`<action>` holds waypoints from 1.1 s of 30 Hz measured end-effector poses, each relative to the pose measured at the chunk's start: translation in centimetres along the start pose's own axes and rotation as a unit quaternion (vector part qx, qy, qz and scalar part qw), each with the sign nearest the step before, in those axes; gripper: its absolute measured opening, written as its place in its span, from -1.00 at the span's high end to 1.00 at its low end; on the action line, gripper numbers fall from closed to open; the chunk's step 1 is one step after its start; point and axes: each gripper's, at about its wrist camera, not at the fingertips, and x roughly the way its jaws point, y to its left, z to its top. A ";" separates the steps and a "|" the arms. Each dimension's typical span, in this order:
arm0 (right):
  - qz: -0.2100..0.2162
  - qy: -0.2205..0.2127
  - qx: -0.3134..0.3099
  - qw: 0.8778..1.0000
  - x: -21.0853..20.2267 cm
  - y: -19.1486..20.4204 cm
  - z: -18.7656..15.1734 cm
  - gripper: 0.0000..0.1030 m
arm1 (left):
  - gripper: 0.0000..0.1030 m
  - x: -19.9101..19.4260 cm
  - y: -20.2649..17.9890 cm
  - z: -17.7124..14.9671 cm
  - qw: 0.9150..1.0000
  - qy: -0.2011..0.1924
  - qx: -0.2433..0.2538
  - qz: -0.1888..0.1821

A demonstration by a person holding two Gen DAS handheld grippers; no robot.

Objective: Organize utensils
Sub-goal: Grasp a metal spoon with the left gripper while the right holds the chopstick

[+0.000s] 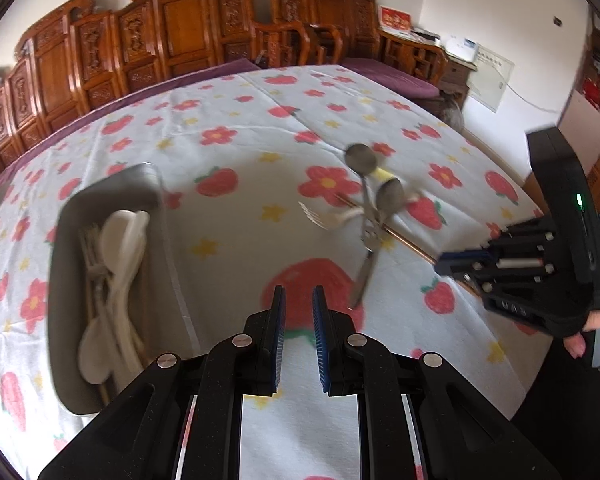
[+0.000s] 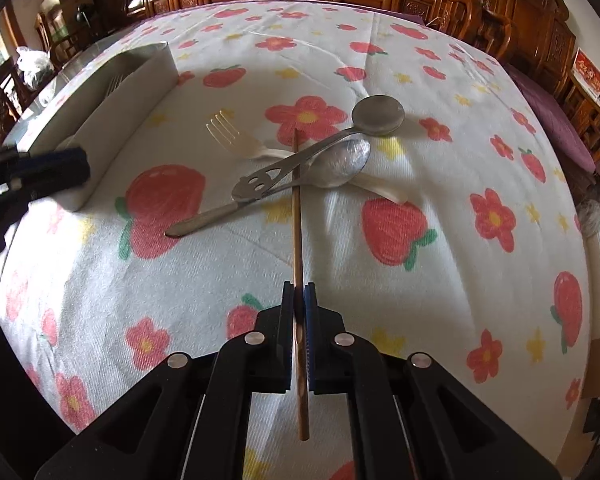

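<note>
Gripping: my right gripper (image 2: 299,294) clamps a slim brown wooden chopstick (image 2: 297,216)
Chopstick tip: under the metal spoons (image 2: 342,148)
Obstruction: plastic fork (image 2: 236,136) beside the spoons
Left gripper (image 1: 299,308): narrowly parted, empty
Tray (image 1: 66,300): left of the spoons

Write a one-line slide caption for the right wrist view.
Right gripper shut on a chopstick lying under two spoons and beside a fork.

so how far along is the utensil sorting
Partly done: white spoons and forks already lie in the grey tray. The right gripper is shut on a wooden chopstick. Two metal spoons and a plastic fork remain loose. The left gripper is open.
</note>
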 end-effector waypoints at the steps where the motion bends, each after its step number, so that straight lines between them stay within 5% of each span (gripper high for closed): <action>1: 0.006 -0.008 0.001 1.000 -0.1 -0.1 0.0 0.88 | 0.76 0.2 -0.4 -0.1 1.000 0.001 0.005 0.000; 4: 0.015 -0.021 0.004 1.000 -0.4 -0.4 0.0 0.88 | 0.71 1.3 -1.4 -0.3 1.000 0.011 0.017 -0.005; 6: 0.019 -0.025 0.006 0.999 -0.4 -0.6 0.0 0.88 | 0.48 2.0 -1.7 -0.1 1.000 0.015 0.019 -0.008; 19: 0.056 -0.042 0.016 0.997 -0.6 -2.3 -0.2 0.88 | 0.47 7.4 -4.0 2.0 0.997 0.053 0.020 -0.042; 28: 0.067 -0.062 0.016 0.996 -1.5 -2.9 0.4 0.88 | 0.62 8.6 -5.3 3.3 0.997 0.061 0.031 -0.039; 30: 0.069 -0.064 0.016 0.995 -1.7 -2.9 0.5 0.88 | 0.83 8.6 -5.3 3.3 0.997 0.058 0.036 -0.028; 33: 0.069 -0.064 0.017 0.995 -1.6 -2.9 0.5 0.88 | 0.88 8.6 -5.0 3.3 0.998 0.055 0.029 -0.030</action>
